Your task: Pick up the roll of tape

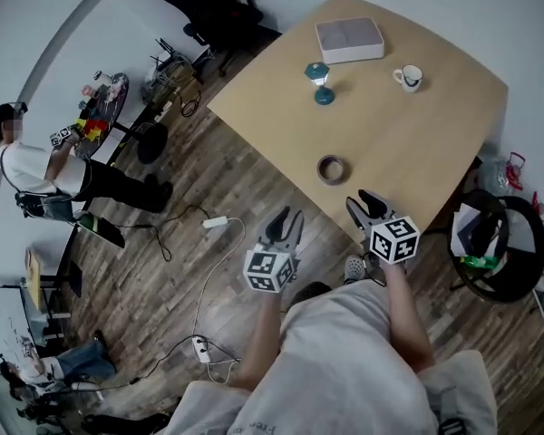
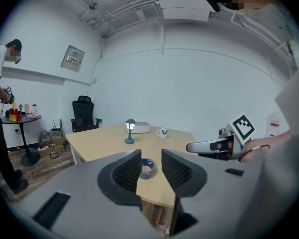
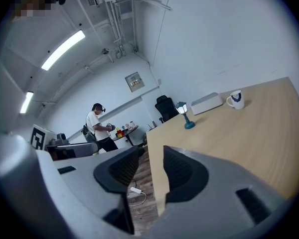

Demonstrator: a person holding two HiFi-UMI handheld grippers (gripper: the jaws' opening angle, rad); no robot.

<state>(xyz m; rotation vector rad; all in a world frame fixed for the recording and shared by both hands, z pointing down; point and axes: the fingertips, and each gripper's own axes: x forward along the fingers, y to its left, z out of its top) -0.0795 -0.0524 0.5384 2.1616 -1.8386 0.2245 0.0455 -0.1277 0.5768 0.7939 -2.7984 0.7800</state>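
The roll of tape (image 1: 333, 169) lies flat on the wooden table (image 1: 435, 143), near its front edge. Just short of it hover the left gripper (image 1: 288, 217) and right gripper (image 1: 367, 200), jaws apart (both empty). A small lamp (image 1: 321, 82) stands farther back.

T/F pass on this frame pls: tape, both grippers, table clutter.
1. The roll of tape lies flat on the table, untouched. True.
2. The left gripper and right gripper are open and empty. True.
3. The left gripper is over the tape. False: it is short of the table edge, over the floor.
4. The lamp, mug and white box stand beyond the tape. True.
5. The mug is tipped over. False: it stands upright.
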